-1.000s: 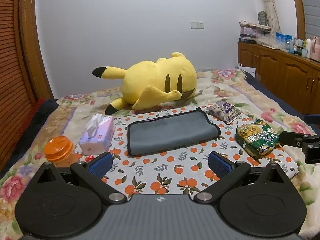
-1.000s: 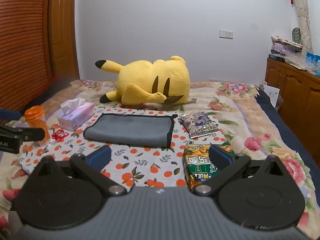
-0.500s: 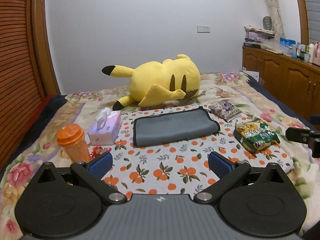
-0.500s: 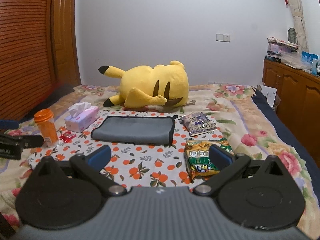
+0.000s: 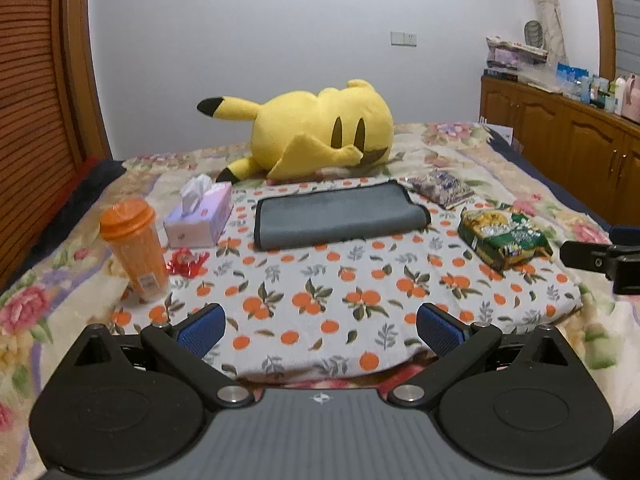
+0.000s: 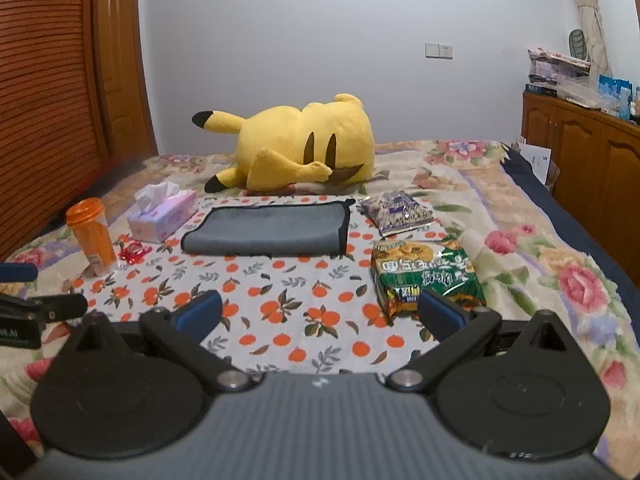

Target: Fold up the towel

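A grey towel (image 5: 338, 216) with a dark hem lies folded flat on an orange-print cloth (image 5: 320, 296) on the bed; it also shows in the right wrist view (image 6: 268, 230). My left gripper (image 5: 320, 330) is open and empty, well short of the towel, over the cloth's near edge. My right gripper (image 6: 320, 314) is open and empty, also well back from the towel. Part of the right gripper shows at the right edge of the left wrist view (image 5: 600, 260).
A yellow plush toy (image 5: 316, 136) lies behind the towel. A tissue box (image 5: 200, 218), an orange bottle (image 5: 134, 248) and a red wrapper (image 5: 188, 262) stand left. A purple snack bag (image 5: 442, 190) and a green snack bag (image 5: 504, 238) lie right. Wooden cabinets (image 5: 568, 148) line the right wall.
Both grippers have pulled back from the towel and risen a little; the towel looks smaller and farther away. Both stay open and the towel has not moved.
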